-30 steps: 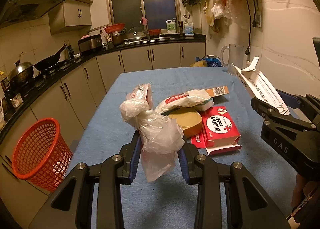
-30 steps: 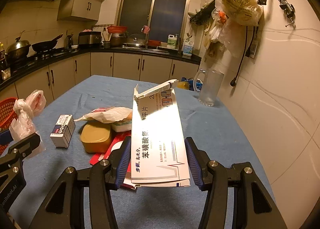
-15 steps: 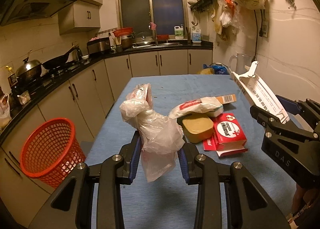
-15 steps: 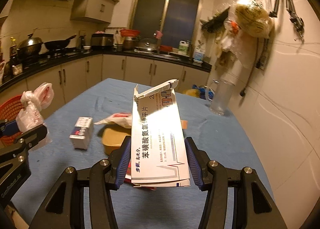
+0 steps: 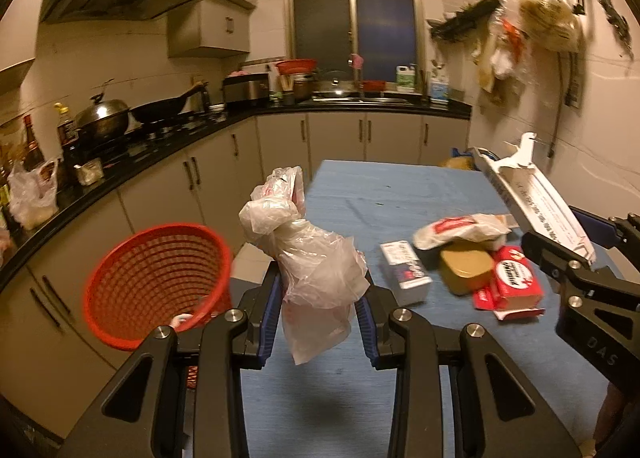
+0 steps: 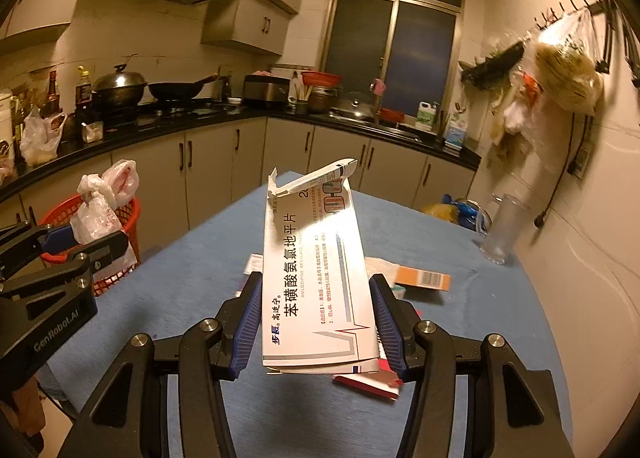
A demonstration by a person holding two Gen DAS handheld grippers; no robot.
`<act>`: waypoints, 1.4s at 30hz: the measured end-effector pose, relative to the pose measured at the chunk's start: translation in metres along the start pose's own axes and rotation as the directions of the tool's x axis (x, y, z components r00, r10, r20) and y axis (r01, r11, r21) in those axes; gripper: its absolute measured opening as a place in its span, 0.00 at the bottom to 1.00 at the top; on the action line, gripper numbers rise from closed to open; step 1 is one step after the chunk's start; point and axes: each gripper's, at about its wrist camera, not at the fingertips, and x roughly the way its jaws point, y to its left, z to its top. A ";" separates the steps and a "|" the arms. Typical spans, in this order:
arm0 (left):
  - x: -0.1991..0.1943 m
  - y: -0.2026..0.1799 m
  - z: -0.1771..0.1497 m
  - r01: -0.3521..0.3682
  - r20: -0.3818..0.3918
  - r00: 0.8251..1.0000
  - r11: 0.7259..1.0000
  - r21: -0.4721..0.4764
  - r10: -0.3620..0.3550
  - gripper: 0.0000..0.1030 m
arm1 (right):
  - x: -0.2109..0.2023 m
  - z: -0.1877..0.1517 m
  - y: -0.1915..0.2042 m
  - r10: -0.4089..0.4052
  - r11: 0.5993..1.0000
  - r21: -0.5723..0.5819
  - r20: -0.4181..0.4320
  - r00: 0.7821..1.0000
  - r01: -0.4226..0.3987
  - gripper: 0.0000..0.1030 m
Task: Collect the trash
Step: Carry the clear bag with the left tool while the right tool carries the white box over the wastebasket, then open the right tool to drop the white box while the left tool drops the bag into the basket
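Note:
My left gripper point(image 5: 318, 304) is shut on a crumpled clear plastic bag point(image 5: 316, 258) that sticks up above its jaws, held over the left edge of the blue table point(image 5: 380, 194). A red mesh basket point(image 5: 156, 278) stands on the floor just to the left of it. My right gripper point(image 6: 316, 322) is shut on a flattened white medicine box point(image 6: 316, 278) with blue print. That box point(image 5: 536, 198) shows at the right in the left wrist view. In the right wrist view the bag point(image 6: 102, 206) and the basket point(image 6: 120, 218) appear at the left.
On the table lie a small white box point(image 5: 406, 270), a yellow lidded tub point(image 5: 466, 270), a red carton point(image 5: 512, 282) and a white wrapper point(image 5: 460, 230). A glass jug point(image 6: 504, 226) stands by the right wall. Kitchen counters point(image 5: 160, 146) run along the left and back.
Both grippers have moved left and a little up, with bag and box still held. The red basket now looms larger and closer beside the left gripper.

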 end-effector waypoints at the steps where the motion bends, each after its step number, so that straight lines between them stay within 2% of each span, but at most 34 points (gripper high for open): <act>1: -0.001 0.006 0.000 -0.009 0.003 1.000 1.000 -0.006 0.009 0.32 | 0.000 0.001 0.003 0.005 1.000 -0.004 0.001 1.000 -0.005 0.56; 5: -0.006 0.028 0.000 -0.051 0.017 0.999 0.998 -0.030 0.052 0.32 | 0.001 0.007 0.019 0.035 0.999 -0.020 0.002 0.999 -0.035 0.56; 17: -0.009 0.074 -0.004 -0.104 0.030 0.994 0.991 -0.089 0.107 0.32 | 0.003 0.016 0.060 0.091 0.992 -0.090 -0.002 0.996 -0.091 0.56; 22: -0.007 0.102 -0.003 -0.123 0.023 0.992 0.985 -0.119 0.127 0.32 | 0.010 0.029 0.079 0.231 0.968 -0.085 -0.047 0.972 -0.235 0.56; 24: -0.006 0.117 -0.002 -0.125 0.014 0.992 0.984 -0.124 0.128 0.32 | 0.017 0.039 0.089 0.308 0.947 -0.076 -0.081 0.948 -0.313 0.56; 28: -0.003 0.150 0.000 -0.145 -0.003 0.989 0.979 -0.146 0.146 0.32 | 0.031 0.053 0.105 0.407 0.908 -0.054 -0.123 0.905 -0.416 0.56; 31: 0.005 0.175 0.002 -0.160 -0.028 0.987 0.972 -0.172 0.158 0.32 | 0.046 0.065 0.123 0.486 0.868 -0.028 -0.164 0.858 -0.497 0.56; 36: 0.029 0.200 0.000 -0.135 -0.102 0.988 0.971 -0.197 0.117 0.32 | 0.081 0.079 0.155 0.565 0.815 0.016 -0.247 0.787 -0.580 0.56; 38: 0.040 0.206 -0.002 -0.130 -0.125 0.987 0.970 -0.206 0.105 0.32 | 0.096 0.083 0.163 0.584 0.802 0.046 -0.267 0.766 -0.595 0.56; 41: 0.054 0.213 -0.006 -0.135 -0.151 0.983 0.967 -0.216 0.104 0.32 | 0.124 0.089 0.175 0.627 0.773 0.126 -0.304 0.717 -0.622 0.56; 42: 0.059 0.215 -0.008 -0.131 -0.156 0.983 0.967 -0.221 0.097 0.32 | 0.135 0.089 0.180 0.649 0.756 0.162 -0.315 0.693 -0.634 0.56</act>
